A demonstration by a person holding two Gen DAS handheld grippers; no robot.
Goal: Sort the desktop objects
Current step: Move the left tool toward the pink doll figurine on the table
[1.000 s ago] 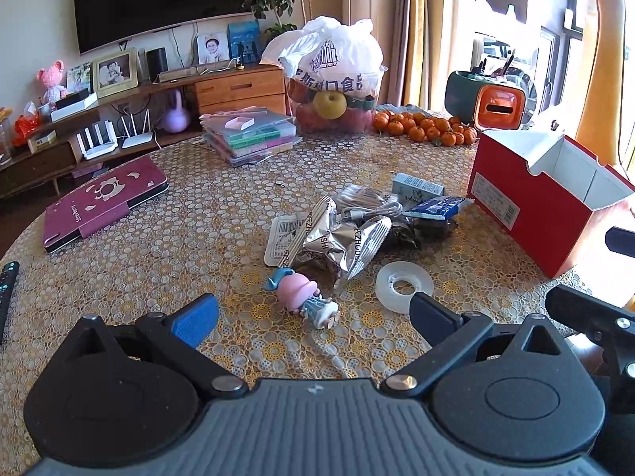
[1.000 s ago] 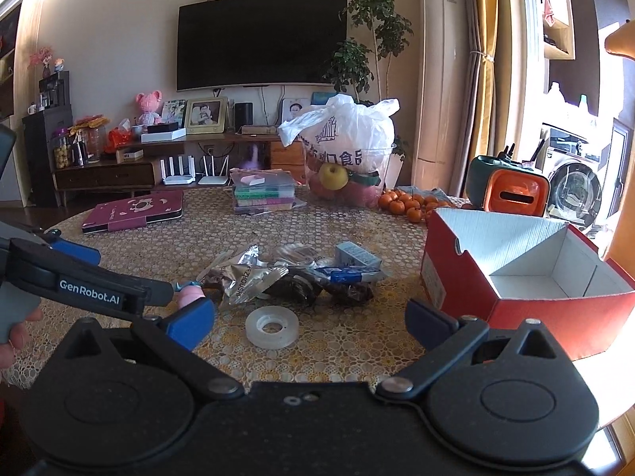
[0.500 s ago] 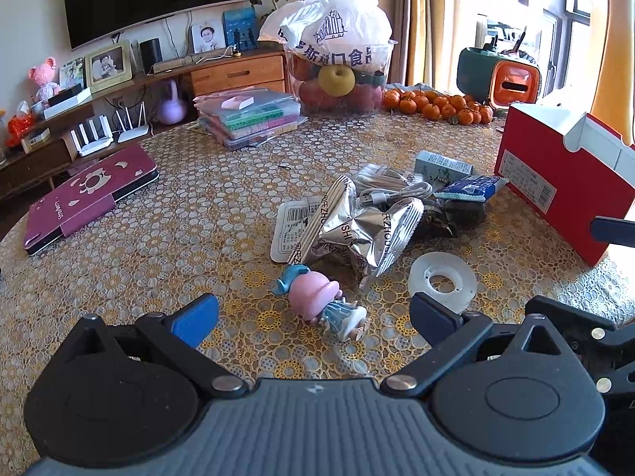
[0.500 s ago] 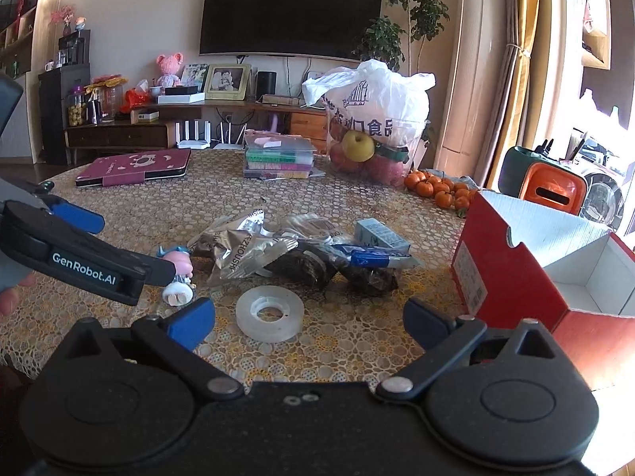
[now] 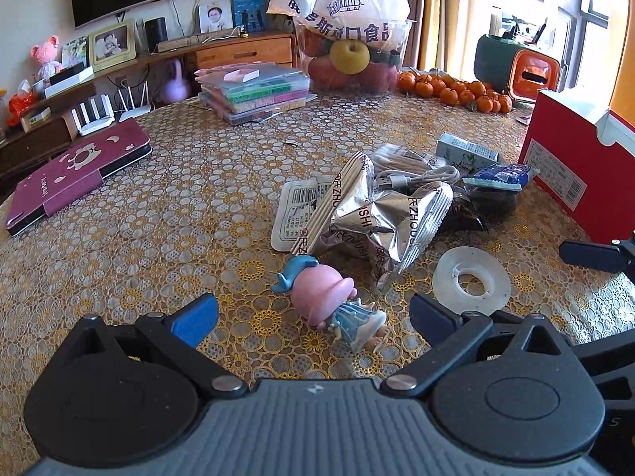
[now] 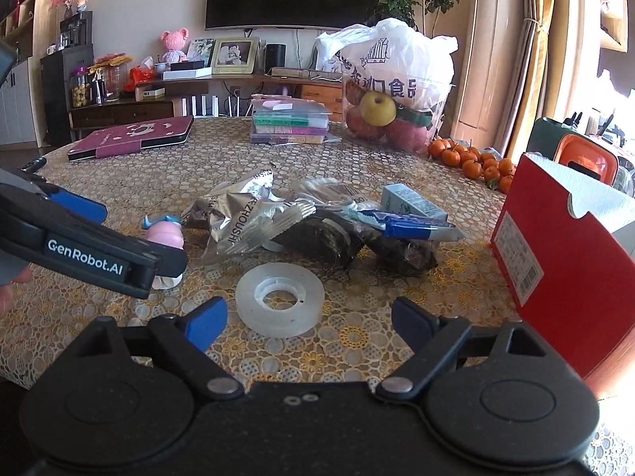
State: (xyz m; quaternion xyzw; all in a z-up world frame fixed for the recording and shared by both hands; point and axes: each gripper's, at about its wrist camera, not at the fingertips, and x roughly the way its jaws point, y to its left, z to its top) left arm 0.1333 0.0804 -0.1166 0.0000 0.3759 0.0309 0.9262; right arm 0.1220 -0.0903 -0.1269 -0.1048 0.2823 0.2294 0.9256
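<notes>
Presently: both grippers poised over clutter on the table [image 5: 166, 206], nothing sorted yet.
Red box [image 6: 563, 261] stands open at right. Left gripper [image 5: 313, 313], jaws wide and empty, straddles the toppled figurine [image 5: 329, 297]; right gripper [image 6: 309, 317], likewise spread, frames the tape roll [image 6: 279, 297]. Advisable: lower squarely, close across the figurine's body, avoid snagging the foil wrapper [image 5: 381, 214] nearby.
</notes>
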